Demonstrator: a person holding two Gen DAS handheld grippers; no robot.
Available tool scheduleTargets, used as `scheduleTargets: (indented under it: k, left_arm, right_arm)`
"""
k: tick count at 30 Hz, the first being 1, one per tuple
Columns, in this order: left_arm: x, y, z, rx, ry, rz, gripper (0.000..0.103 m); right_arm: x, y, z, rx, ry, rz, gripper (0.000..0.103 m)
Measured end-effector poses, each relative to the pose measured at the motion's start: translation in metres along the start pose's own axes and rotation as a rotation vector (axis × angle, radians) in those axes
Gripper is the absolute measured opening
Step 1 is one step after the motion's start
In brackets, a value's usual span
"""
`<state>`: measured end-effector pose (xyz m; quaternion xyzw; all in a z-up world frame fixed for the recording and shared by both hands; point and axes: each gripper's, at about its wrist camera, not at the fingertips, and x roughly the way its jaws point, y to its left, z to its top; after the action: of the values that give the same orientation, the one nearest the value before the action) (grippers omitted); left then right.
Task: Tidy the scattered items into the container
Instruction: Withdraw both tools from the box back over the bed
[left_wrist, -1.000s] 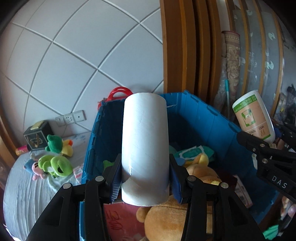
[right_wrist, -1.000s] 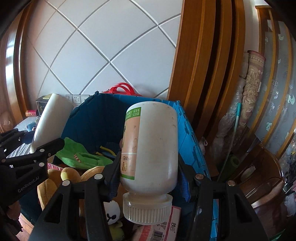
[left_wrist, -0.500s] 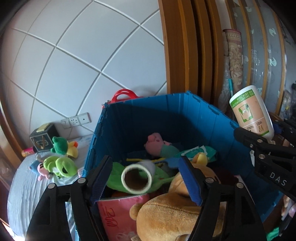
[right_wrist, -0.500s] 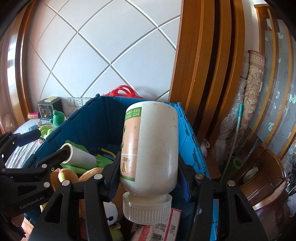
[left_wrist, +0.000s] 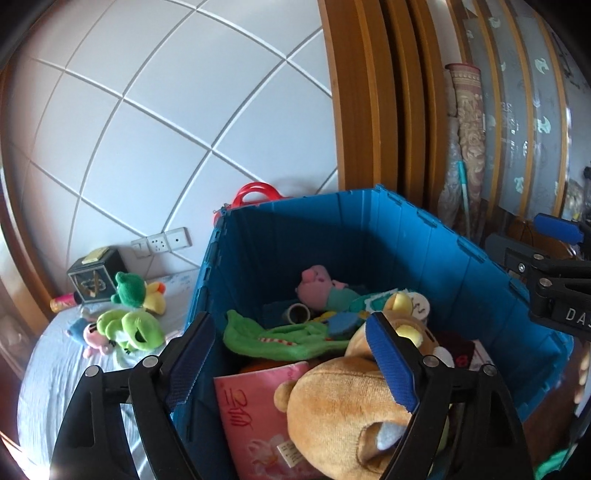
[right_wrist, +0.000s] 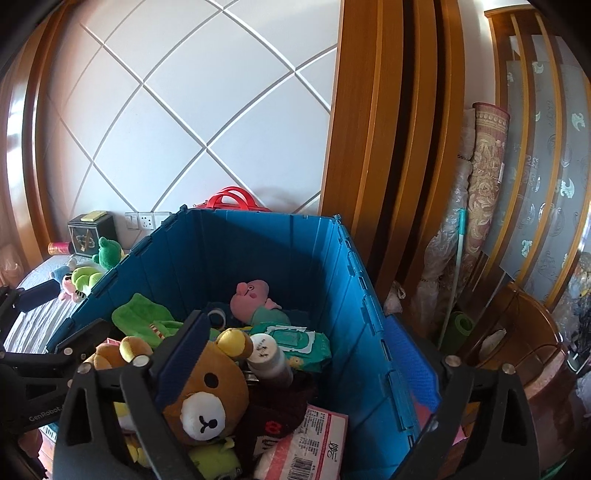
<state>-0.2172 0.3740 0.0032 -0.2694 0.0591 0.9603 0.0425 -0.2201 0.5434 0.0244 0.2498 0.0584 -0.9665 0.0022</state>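
The blue crate (left_wrist: 369, 229) (right_wrist: 258, 243) stands below both grippers, full of plush toys. My left gripper (left_wrist: 291, 354) hangs over its near edge, jaws opening, nothing between them. The white cardboard tube (left_wrist: 298, 314) (right_wrist: 217, 316) lies in the crate beside a green cloth. My right gripper (right_wrist: 295, 362) is over the crate's right side, jaws opening wide and empty. The white bottle (right_wrist: 264, 350) (left_wrist: 418, 304) rests among the toys next to the brown bear (right_wrist: 207, 391). On the bed to the left lie a green frog plush (left_wrist: 129, 328) (right_wrist: 85, 277) and a green-and-yellow plush (left_wrist: 136, 291).
A black box (left_wrist: 92, 277) and a pink can (left_wrist: 62, 302) sit at the bed's far end by the wall sockets. Red handles (left_wrist: 255, 192) poke up behind the crate. A rolled carpet (right_wrist: 484, 206) and wooden furniture (right_wrist: 535, 350) crowd the right side.
Both grippers have opened. The cardboard tube fell from the left one into the crate and rolled back; the bottle dropped from the right one onto the toys.
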Motion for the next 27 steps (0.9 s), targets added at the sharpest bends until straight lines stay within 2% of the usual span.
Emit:
scheduleTargets:
  k: [17,27]
  left_arm:
    - [-0.031,0.038,-0.019,-0.063,-0.007,0.010,0.086]
    - [-0.040,0.083,-0.032,-0.104,0.002,0.043,0.087]
  right_arm:
    - [-0.017,0.023,-0.011,0.018,0.006,0.033,0.103]
    - [-0.020,0.066,-0.011,0.015,0.013,0.068,0.103]
